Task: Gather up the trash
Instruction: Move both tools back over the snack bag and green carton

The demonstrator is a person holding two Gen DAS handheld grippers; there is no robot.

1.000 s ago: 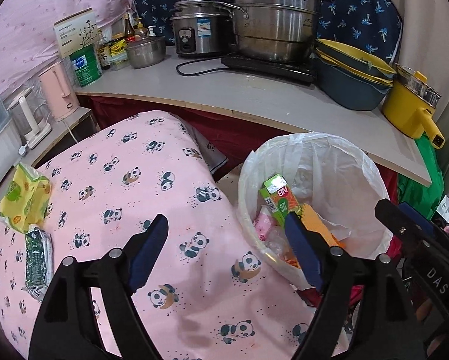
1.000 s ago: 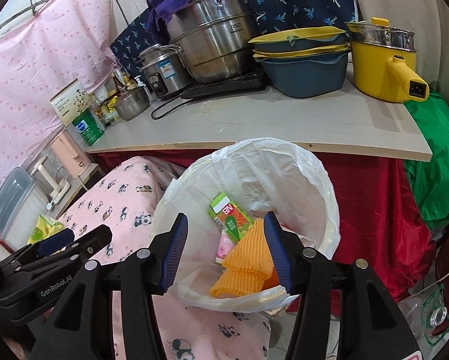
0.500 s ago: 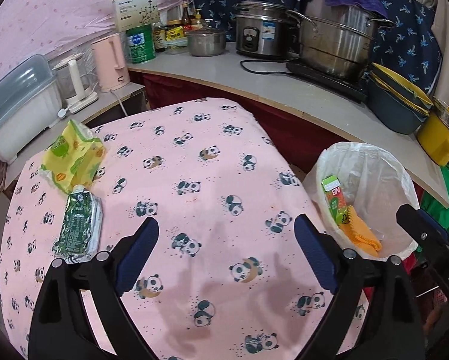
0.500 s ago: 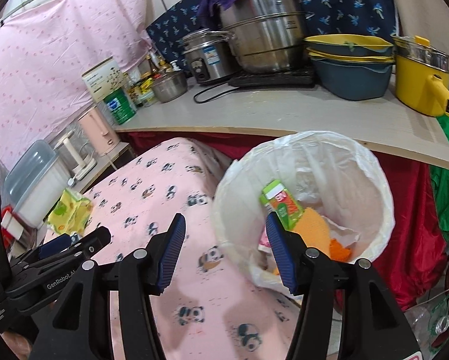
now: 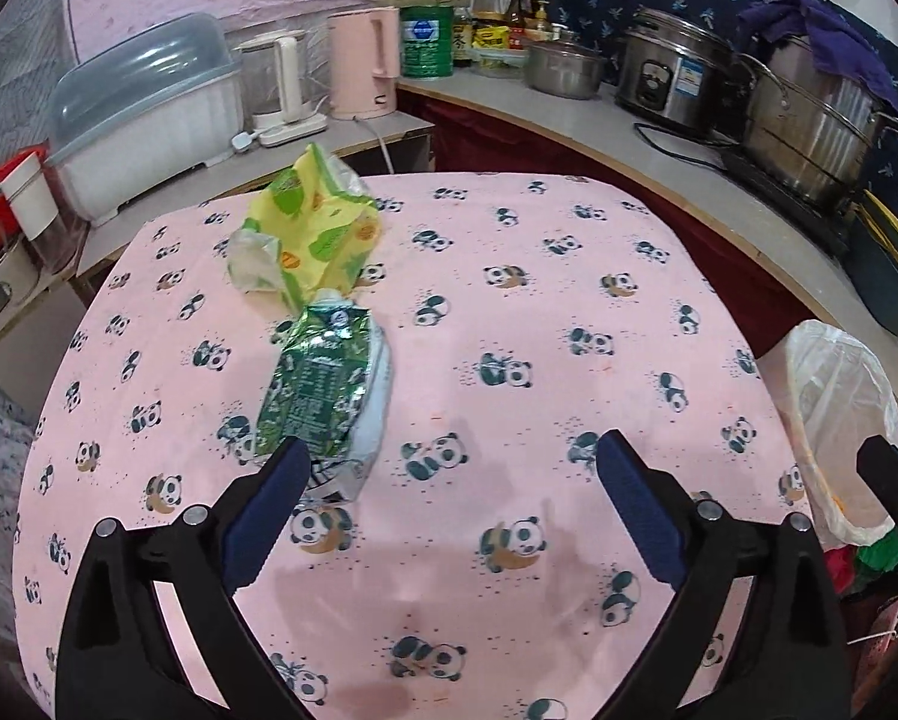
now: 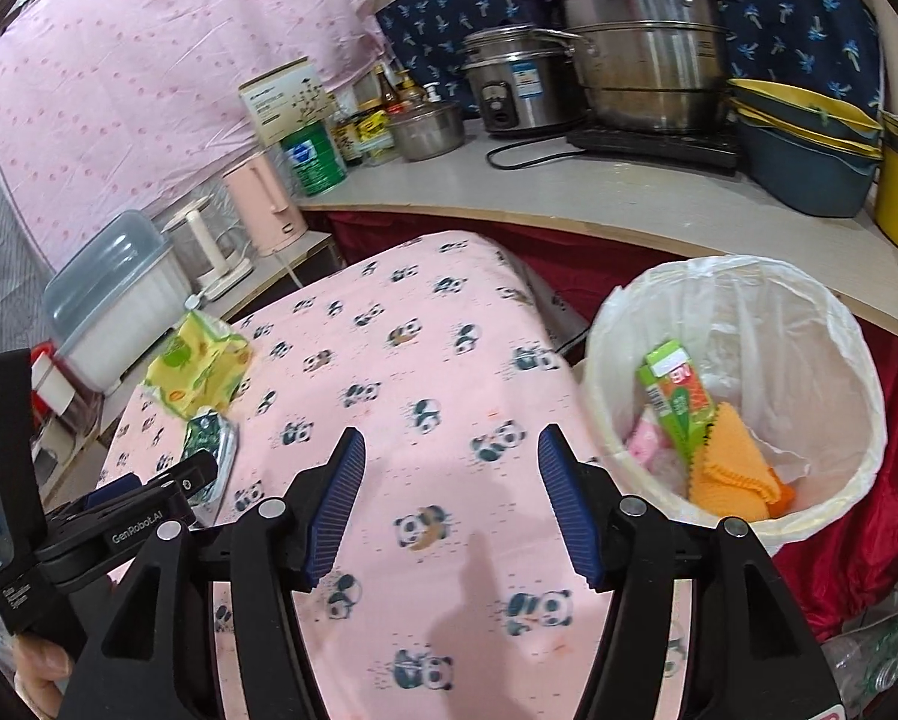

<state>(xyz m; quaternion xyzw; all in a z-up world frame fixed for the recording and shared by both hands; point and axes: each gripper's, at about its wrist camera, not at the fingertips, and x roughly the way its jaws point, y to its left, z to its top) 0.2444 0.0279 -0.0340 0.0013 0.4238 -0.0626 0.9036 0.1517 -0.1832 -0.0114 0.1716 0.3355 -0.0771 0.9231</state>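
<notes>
A crushed green carton (image 5: 323,384) lies on the pink panda tablecloth (image 5: 539,324), with a yellow-green wrapper (image 5: 311,228) just behind it. My left gripper (image 5: 449,462) is open and empty; its left fingertip is next to the carton's near end. My right gripper (image 6: 452,450) is open and empty over the table, left of the white-lined trash bin (image 6: 809,312). The bin holds a green-orange juice box (image 6: 677,402) and an orange cloth (image 6: 731,468). The carton (image 6: 212,444) and wrapper (image 6: 200,360) also show in the right wrist view. The bin's edge (image 5: 839,396) shows in the left wrist view.
A curved counter (image 6: 569,186) behind the table carries pots, a rice cooker (image 6: 515,84), stacked basins (image 6: 809,144) and a green tin (image 6: 314,159). A pink kettle (image 5: 368,63) and a lidded plastic box (image 5: 143,114) stand on a low shelf at left.
Both grippers have swung left from the bin toward the table. The green carton and wrapper now sit much closer in front of my left gripper. Both stay open.
</notes>
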